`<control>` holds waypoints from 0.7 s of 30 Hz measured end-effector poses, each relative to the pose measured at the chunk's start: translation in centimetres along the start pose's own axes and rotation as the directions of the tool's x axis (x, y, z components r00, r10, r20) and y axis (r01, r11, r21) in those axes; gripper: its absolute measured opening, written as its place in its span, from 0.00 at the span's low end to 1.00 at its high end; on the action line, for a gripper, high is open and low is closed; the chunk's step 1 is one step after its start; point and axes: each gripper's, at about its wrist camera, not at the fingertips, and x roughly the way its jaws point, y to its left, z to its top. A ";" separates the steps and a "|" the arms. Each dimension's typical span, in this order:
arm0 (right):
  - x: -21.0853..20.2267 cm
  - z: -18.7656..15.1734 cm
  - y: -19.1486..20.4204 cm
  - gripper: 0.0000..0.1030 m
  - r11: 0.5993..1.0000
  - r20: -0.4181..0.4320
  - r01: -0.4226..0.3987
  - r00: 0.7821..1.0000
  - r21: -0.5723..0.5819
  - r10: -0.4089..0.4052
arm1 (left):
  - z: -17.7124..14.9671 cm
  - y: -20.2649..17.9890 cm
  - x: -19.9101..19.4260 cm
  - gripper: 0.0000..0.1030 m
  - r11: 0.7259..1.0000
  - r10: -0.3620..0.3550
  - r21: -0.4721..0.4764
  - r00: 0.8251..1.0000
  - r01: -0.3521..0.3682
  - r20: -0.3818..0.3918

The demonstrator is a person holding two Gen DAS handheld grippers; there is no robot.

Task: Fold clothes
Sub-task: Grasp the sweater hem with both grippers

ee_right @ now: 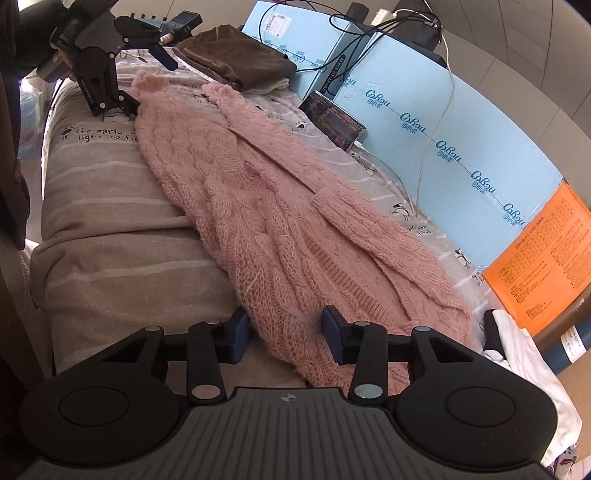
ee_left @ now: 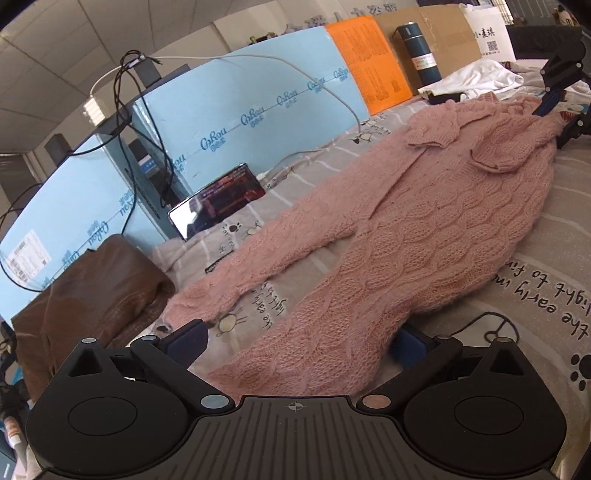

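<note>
Two spread claws, left claw (ee_left: 295, 341) and right claw (ee_right: 284, 332), bracket opposite ends of the pink sweater (ee_left: 424, 229), its length running bottom-centre to upper right.

My bed (ee_right: 110, 229) wears a grey striped cover with printed lettering. Along its far edge stand pale blue foam boards (ee_left: 258, 110), an orange sheet (ee_left: 373, 59) and brown cardboard (ee_left: 443, 33). Daylight falls across it under a panelled ceiling (ee_left: 55, 55).
</note>
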 end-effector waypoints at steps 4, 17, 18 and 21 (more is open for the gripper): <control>0.3 -0.2 -2.3 0.17 0.993 0.044 -0.040 0.998 0.114 0.036 | -0.6 1.6 0.0 0.76 0.995 -0.026 -0.091 0.999 0.028 0.027; 0.6 2.9 -11.4 0.12 0.959 0.221 -0.097 0.975 0.266 0.037 | 2.4 8.4 2.4 0.18 0.947 -0.073 -0.287 0.968 0.142 0.239; 1.2 3.2 -12.2 0.12 0.956 0.217 -0.100 0.975 0.275 0.040 | 2.6 9.0 3.0 0.18 0.941 -0.091 -0.299 0.968 0.161 0.235; 3.7 3.7 -14.9 0.12 0.934 0.205 -0.142 0.976 0.329 0.076 | 2.8 11.1 5.1 0.19 0.898 -0.151 -0.374 0.961 0.231 0.231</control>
